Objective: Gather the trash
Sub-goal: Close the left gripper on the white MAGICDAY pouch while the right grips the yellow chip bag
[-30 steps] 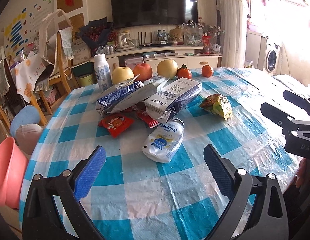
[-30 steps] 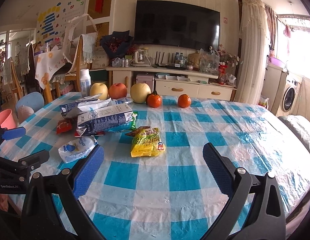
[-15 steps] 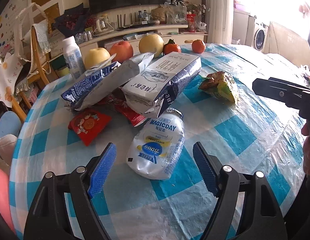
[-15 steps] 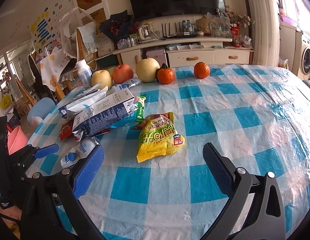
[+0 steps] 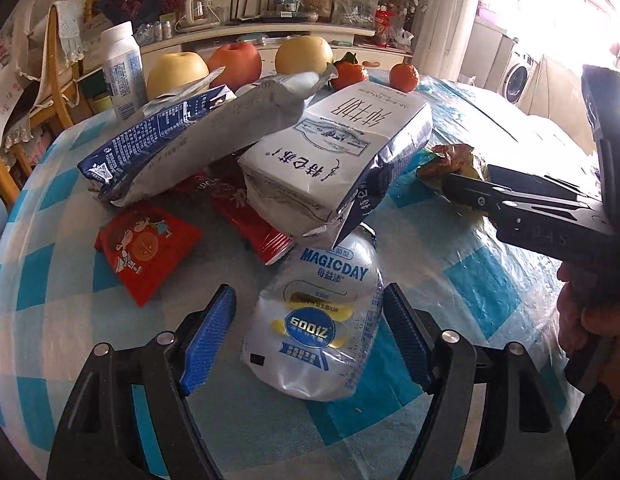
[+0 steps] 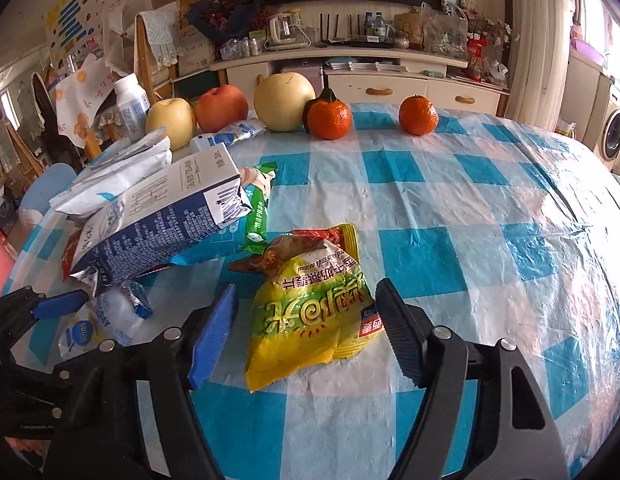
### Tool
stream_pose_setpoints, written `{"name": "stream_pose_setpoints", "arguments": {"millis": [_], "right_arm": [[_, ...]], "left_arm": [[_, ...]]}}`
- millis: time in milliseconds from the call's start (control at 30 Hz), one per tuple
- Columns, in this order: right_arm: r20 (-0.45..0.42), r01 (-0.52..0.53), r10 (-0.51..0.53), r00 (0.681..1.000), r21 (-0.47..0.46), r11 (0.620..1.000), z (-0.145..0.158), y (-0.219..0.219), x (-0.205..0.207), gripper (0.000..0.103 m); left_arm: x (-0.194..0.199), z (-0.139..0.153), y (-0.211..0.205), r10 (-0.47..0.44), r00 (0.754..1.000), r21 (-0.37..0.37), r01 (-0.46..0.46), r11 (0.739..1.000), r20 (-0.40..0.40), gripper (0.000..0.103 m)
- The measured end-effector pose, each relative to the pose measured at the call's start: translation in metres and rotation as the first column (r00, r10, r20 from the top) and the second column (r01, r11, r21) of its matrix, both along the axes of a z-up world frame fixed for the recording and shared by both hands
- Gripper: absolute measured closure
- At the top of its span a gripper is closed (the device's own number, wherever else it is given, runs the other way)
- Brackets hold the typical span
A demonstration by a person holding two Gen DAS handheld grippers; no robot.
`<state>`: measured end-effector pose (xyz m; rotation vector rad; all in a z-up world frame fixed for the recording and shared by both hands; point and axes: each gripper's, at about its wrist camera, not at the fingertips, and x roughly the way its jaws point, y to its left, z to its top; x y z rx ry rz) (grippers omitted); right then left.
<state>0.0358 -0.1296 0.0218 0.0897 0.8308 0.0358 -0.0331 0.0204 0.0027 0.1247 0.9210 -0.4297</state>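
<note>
Both have dropped closer: the left hand-held gripper (image 5: 308, 334) is closing around the white milk pouch (image 5: 315, 320), the right hand-held gripper (image 6: 306, 334) around the yellow snack bag (image 6: 310, 308); both lie ungripped on the surface (image 6: 449, 208), pickup imminent.

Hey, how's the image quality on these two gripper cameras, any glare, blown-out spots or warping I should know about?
Left wrist view: the window at upper right is blown out white, and fisheye bends the checked tablecloth into a dome. Right wrist view: light is more even, with soft sheen on the plastic cover; the yellow snack bag is sharp, and the corners go black.
</note>
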Motion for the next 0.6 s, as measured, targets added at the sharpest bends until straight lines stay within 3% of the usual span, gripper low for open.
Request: {"name": "stream_pose_setpoints", "arguments": {"millis": [100,200,600], "right_arm": [[-0.006,0.004,-0.004,1.000,0.005,1.000,-0.001,-0.003,0.005,0.031],[-0.029,0.013,-0.013,0.999,0.017,1.000,-0.005,-0.007,0.008,0.038],[-0.031,-0.012,0.014,0.999,0.059,0.998,-0.003,-0.005,-0.007,0.049]], "left_arm": [[0.001,0.002,-0.003,-0.010,1.000,0.007,0.010,1.000,0.005,0.035],[-0.001,0.002,-0.002,-0.007,1.000,0.005,0.007,1.000,0.004,0.036],[-0.012,0.010,0.022,0.030,0.999,-0.059,-0.031,0.998,-0.025,0.037]]}}
